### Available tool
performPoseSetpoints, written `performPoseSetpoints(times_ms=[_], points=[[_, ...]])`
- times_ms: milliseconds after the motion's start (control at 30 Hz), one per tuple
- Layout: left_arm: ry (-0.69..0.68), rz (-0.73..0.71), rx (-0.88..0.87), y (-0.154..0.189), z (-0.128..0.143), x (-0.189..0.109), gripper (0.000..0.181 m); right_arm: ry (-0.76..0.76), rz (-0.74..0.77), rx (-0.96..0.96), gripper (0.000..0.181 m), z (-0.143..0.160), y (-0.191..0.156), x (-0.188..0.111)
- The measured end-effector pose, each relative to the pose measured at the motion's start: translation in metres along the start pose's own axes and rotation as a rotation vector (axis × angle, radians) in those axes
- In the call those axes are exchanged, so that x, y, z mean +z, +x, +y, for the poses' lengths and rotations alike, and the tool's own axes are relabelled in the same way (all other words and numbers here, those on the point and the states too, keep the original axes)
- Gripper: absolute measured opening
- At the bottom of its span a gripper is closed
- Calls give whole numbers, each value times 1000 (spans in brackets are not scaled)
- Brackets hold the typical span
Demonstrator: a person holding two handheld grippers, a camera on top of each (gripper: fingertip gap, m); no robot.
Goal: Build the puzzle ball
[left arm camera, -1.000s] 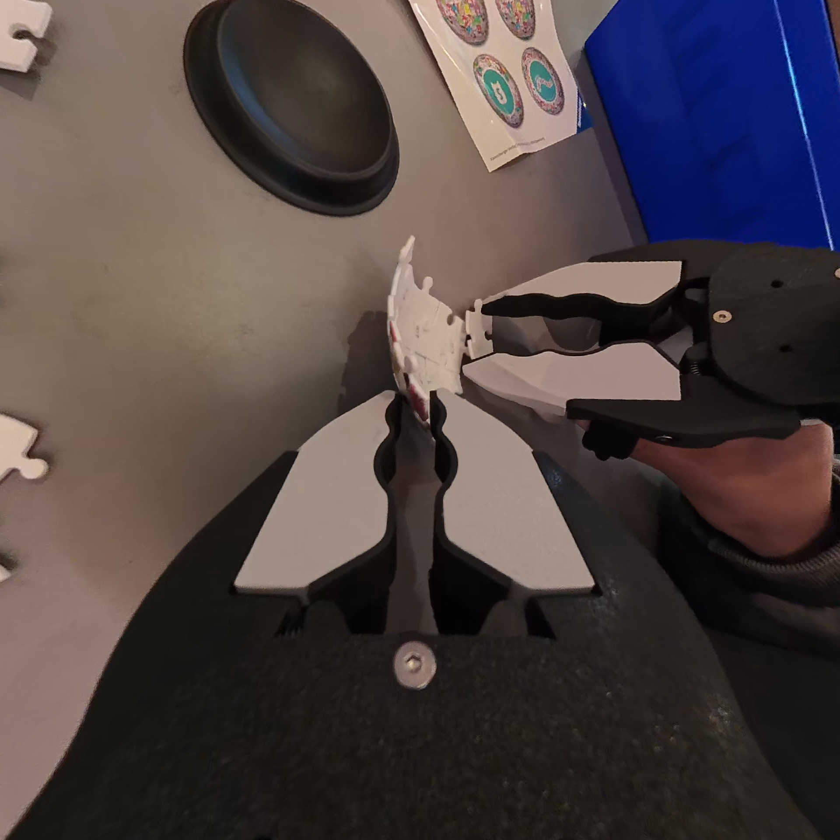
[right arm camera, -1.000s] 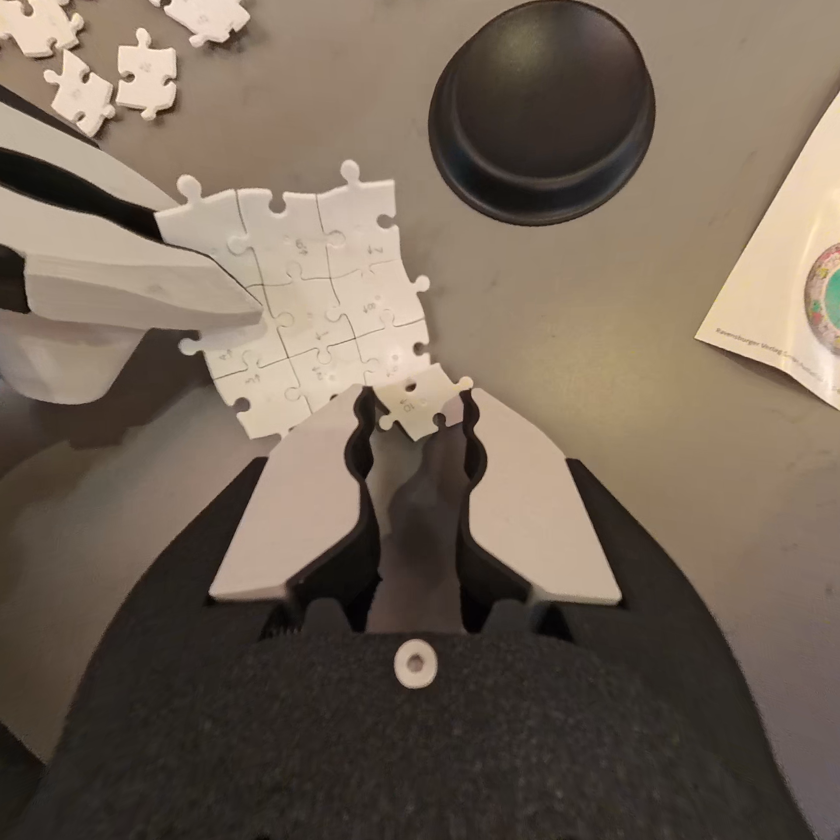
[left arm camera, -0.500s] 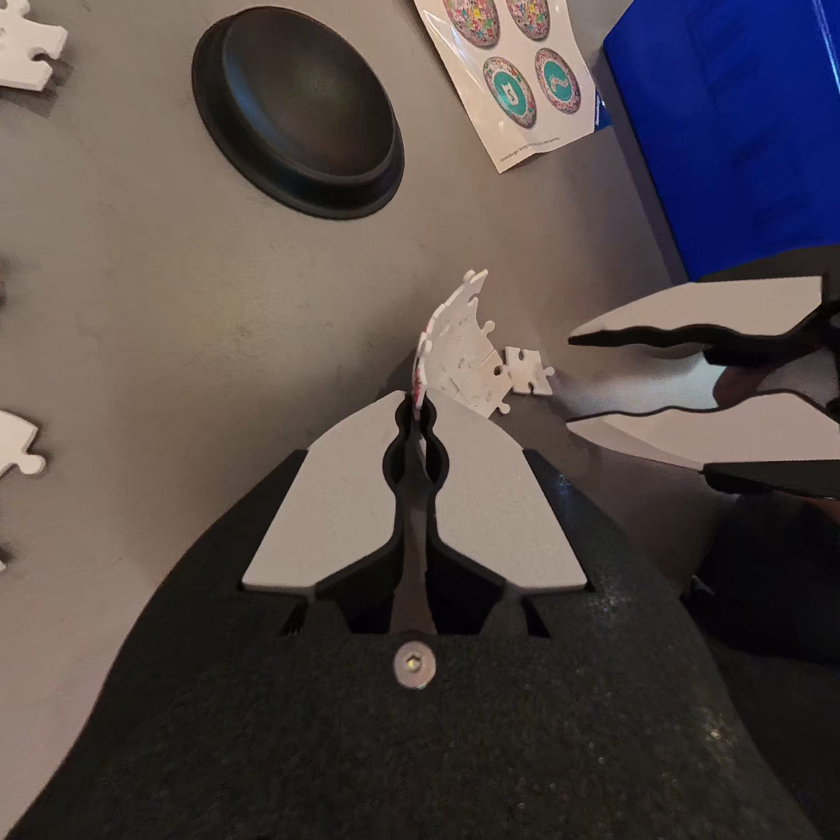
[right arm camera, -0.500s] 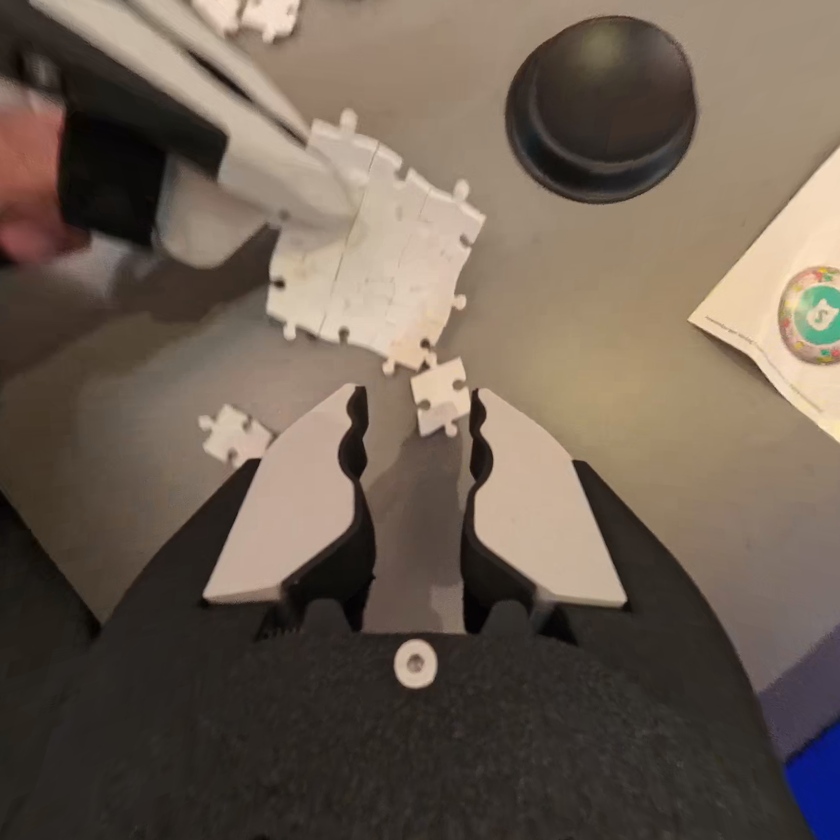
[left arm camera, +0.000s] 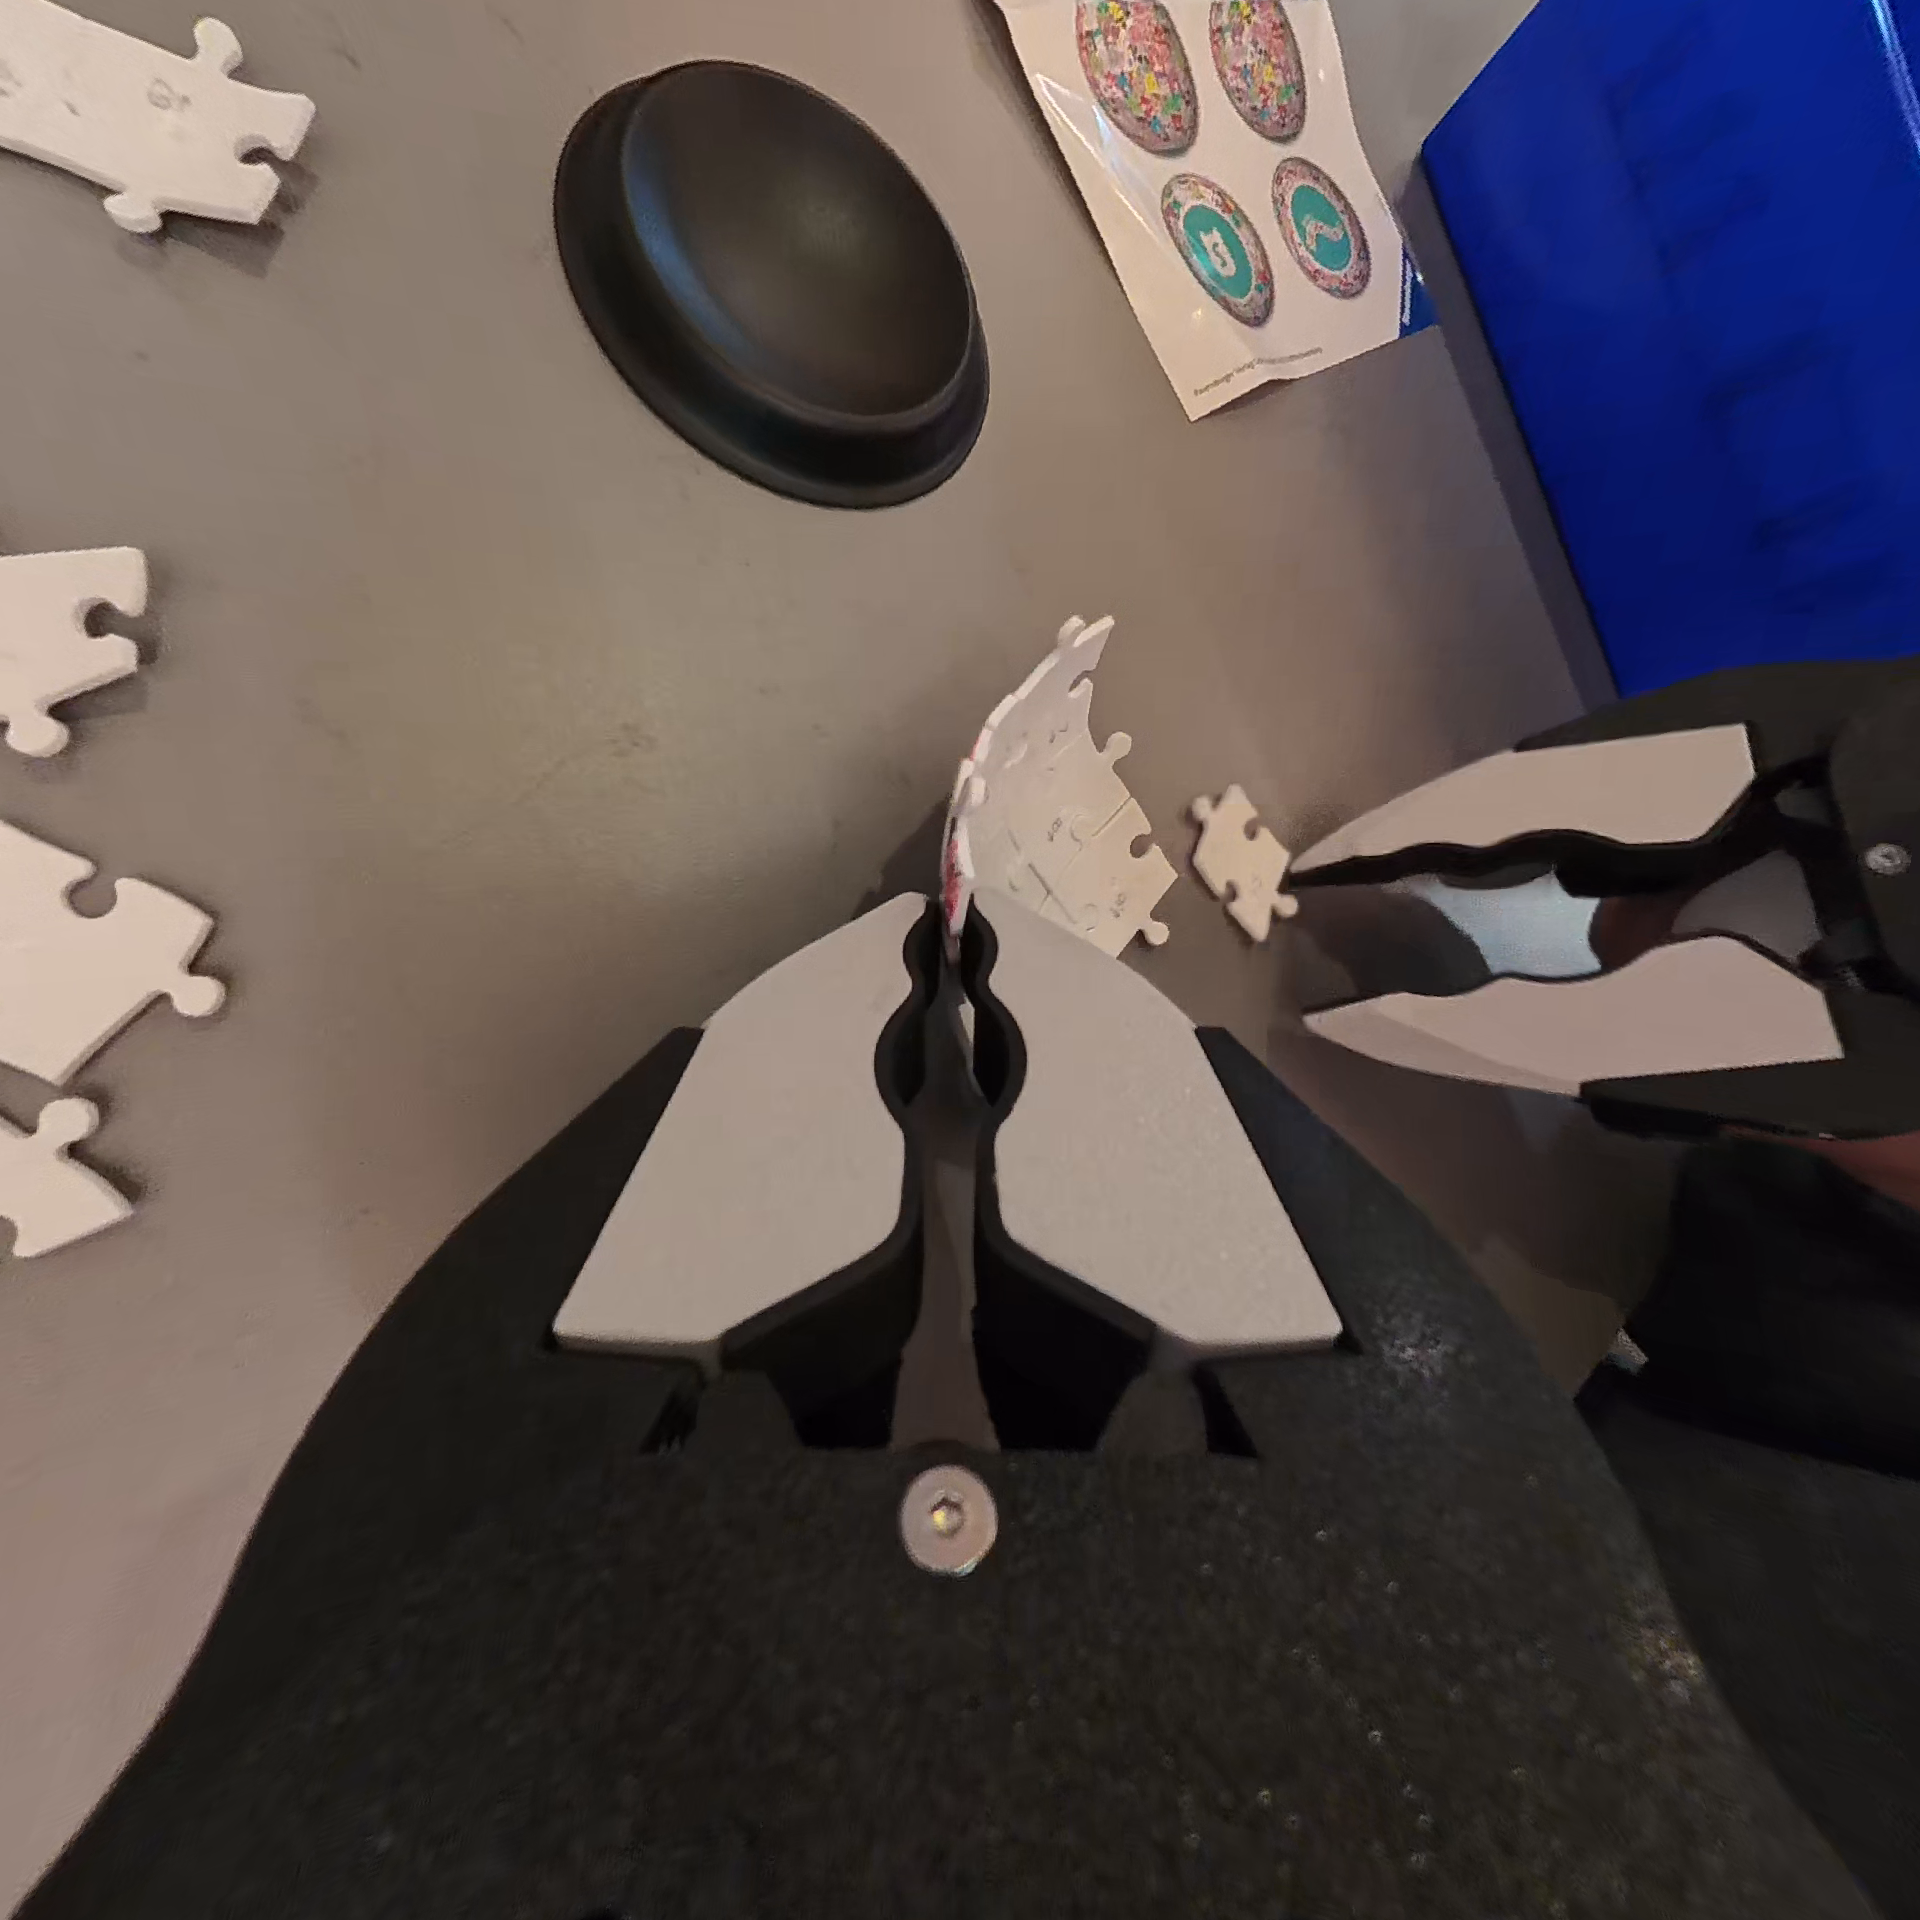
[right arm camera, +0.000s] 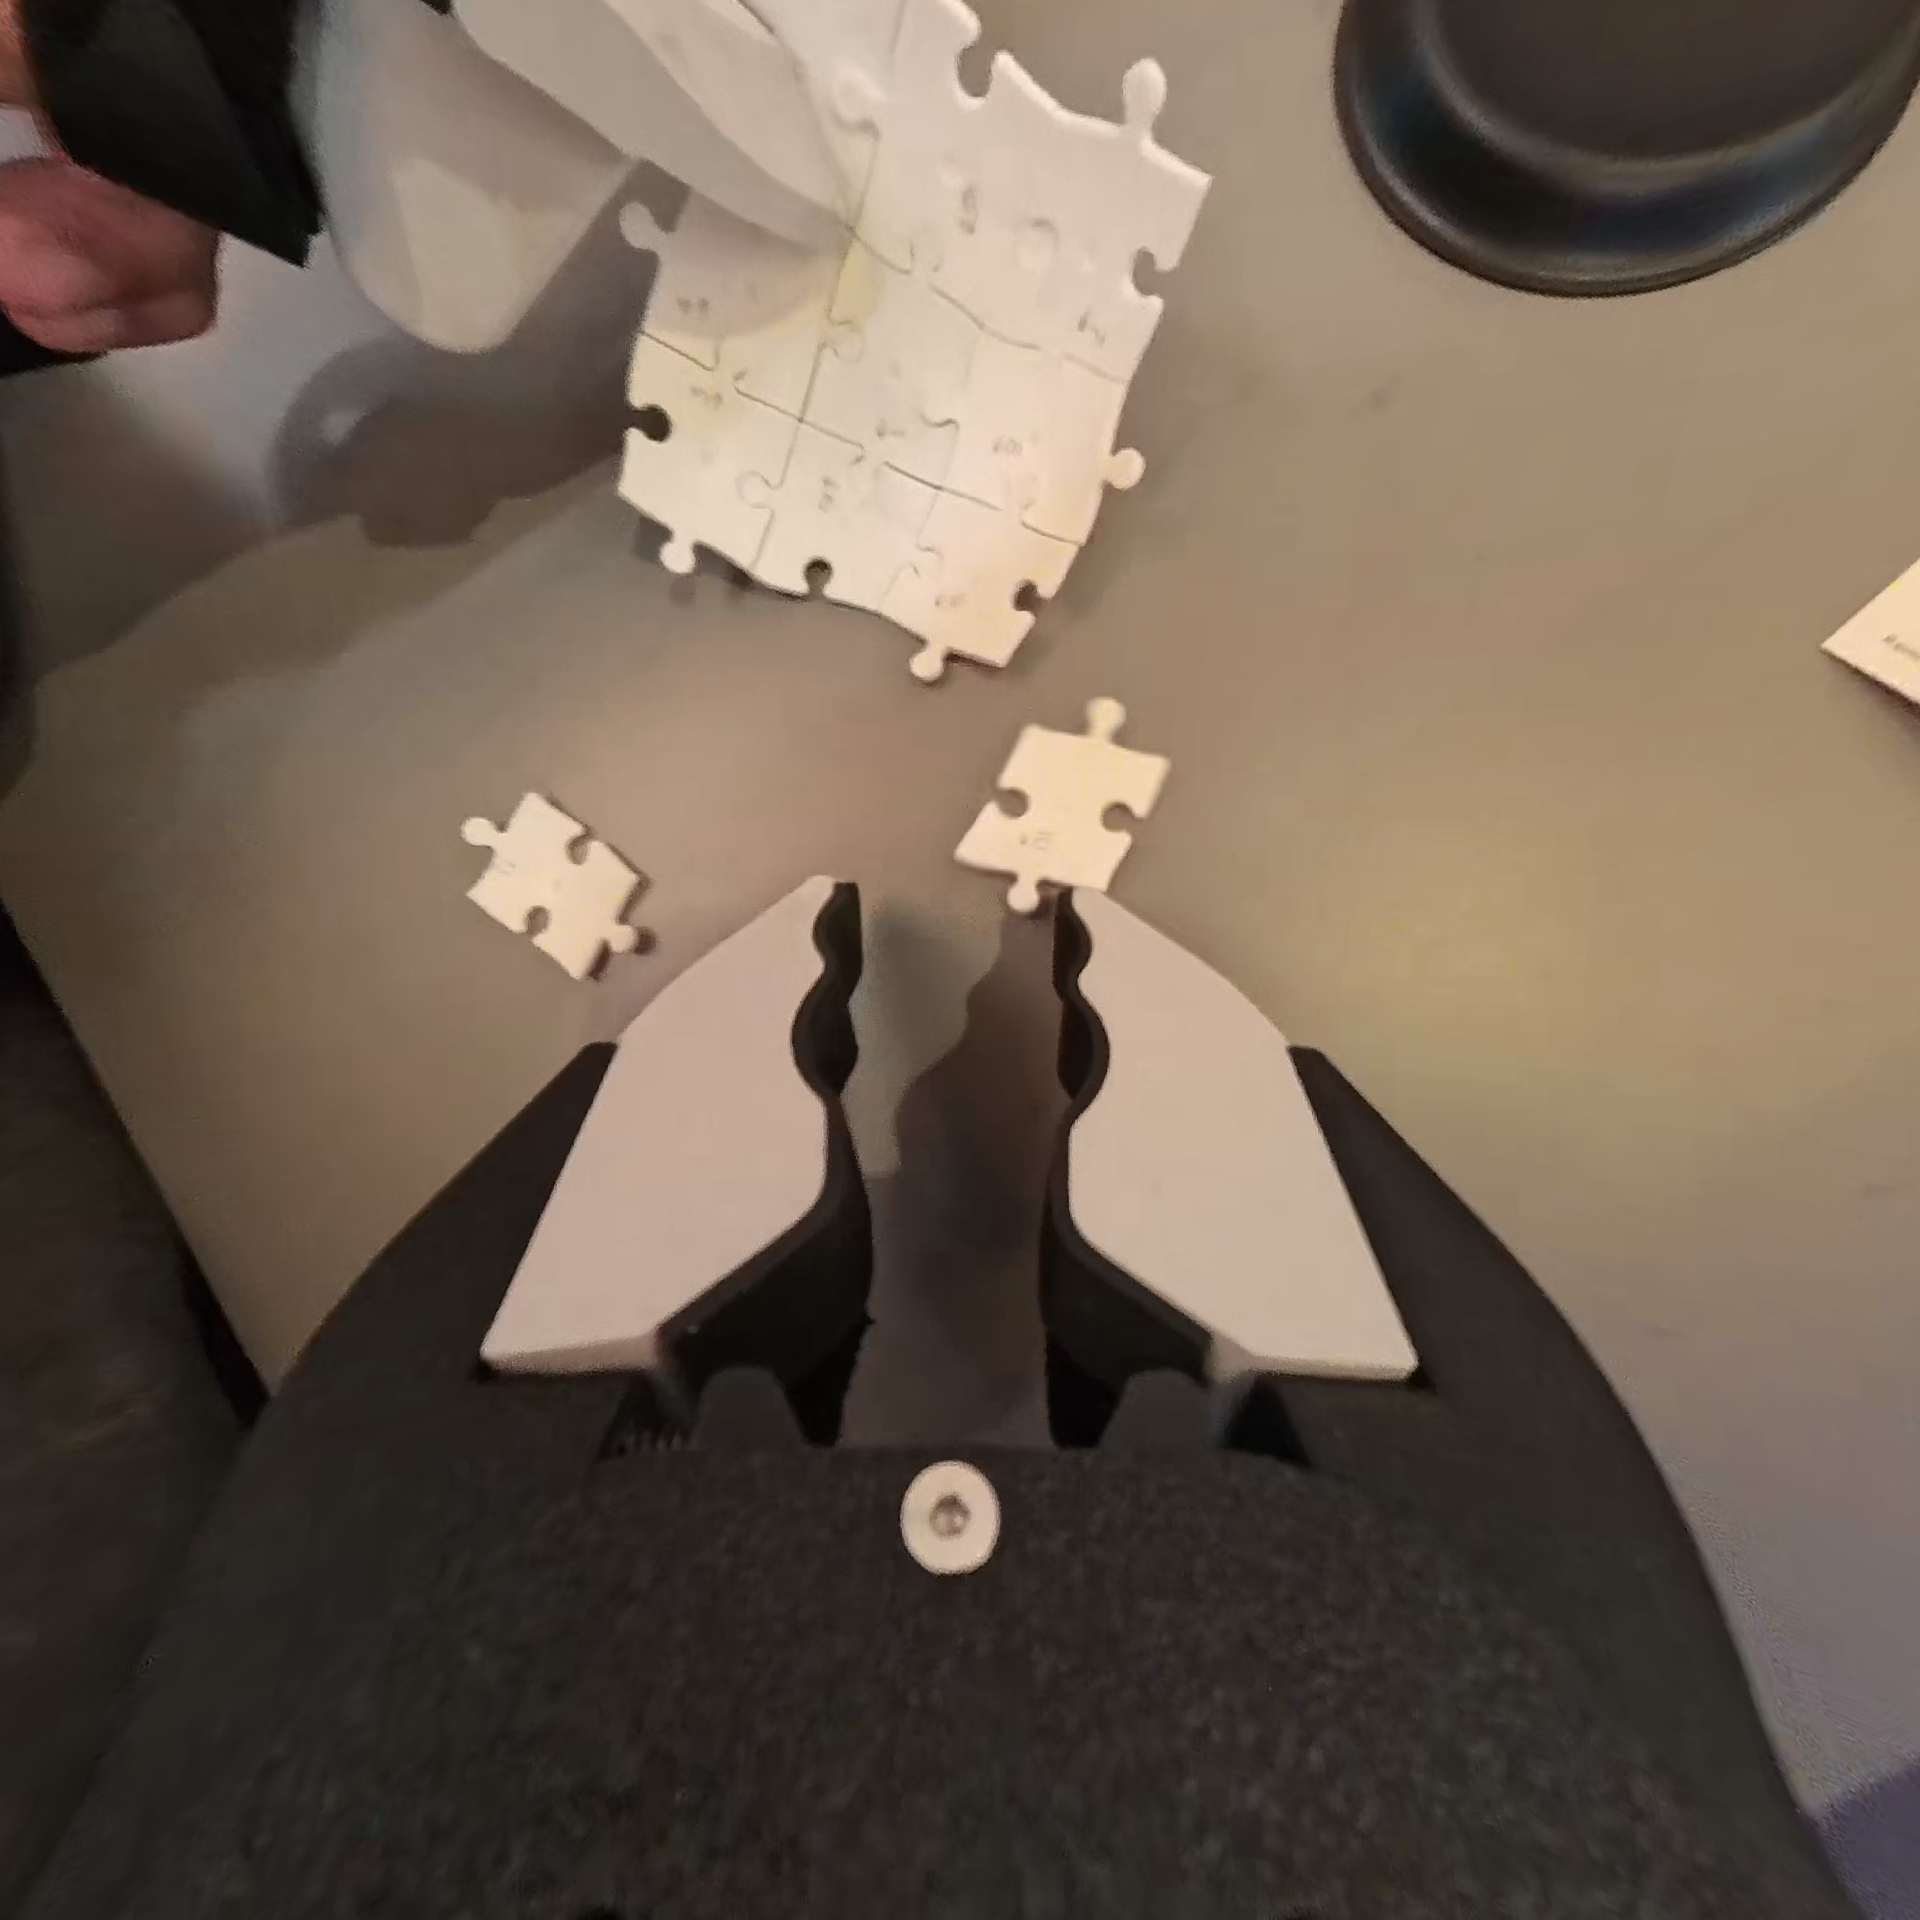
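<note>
We see the left gripper (left arm camera: 954, 925) pinching one edge of the curved panel of joined puzzle pieces (left arm camera: 1060, 821), its jaws pressed tight on that edge; the panel stands on edge in the left wrist view, white backs facing right, a trace of coloured print on its left face; in the right wrist view the same panel (right arm camera: 904, 384) spreads out above the grey table (right arm camera: 1455, 727), and we cannot tell whether its lower edge touches the surface. The right gripper (right arm camera: 956, 904) stands spread and holds nothing; a single loose piece (right arm camera: 1060, 810) lies flat on the table just beyond its right fingertip, apart from the panel; another loose piece (right arm camera: 551, 883) lies to the left of the fingers. In the left wrist view we find more white pieces (left arm camera: 94, 956) scattered along the left edge; a black round stand (left arm camera: 774, 281) sits farther back; a printed sheet (left arm camera: 1226, 187) lies beside a blue box (left arm camera: 1704, 312).
</note>
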State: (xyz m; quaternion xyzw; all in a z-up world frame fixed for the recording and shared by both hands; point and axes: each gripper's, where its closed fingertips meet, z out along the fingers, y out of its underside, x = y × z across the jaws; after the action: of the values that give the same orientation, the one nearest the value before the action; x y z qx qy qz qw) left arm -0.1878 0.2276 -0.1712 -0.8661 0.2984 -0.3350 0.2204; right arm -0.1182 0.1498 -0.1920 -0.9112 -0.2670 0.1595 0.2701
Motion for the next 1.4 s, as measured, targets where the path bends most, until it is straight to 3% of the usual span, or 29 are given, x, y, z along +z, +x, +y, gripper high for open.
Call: performPoseSetpoints(times_ms=[133,333,467,733,1000,1233,1400], points=[[3,2,-5,-1,1,0,2,14,1,-2,35,1,-6,-1],[10,4,-6,-1,0,-2,2,33,143,-62,43,-8,15,9],[9,5,-6,-2,0,-3,2,38,161,-63,29,-10,19,9],[0,6,-2,-3,-2,-4,2,30,188,-202,26,-11,20,7],[7,-2,-8,-8,-4,-7,2,85,50,-37,22,-26,3,12],[10,-7,-16,-14,-4,-9,2,56,78,-82,20,-18,10,11],[13,-13,-18,-17,-5,-11,2,146,4,-138,20,-39,-10,6]])
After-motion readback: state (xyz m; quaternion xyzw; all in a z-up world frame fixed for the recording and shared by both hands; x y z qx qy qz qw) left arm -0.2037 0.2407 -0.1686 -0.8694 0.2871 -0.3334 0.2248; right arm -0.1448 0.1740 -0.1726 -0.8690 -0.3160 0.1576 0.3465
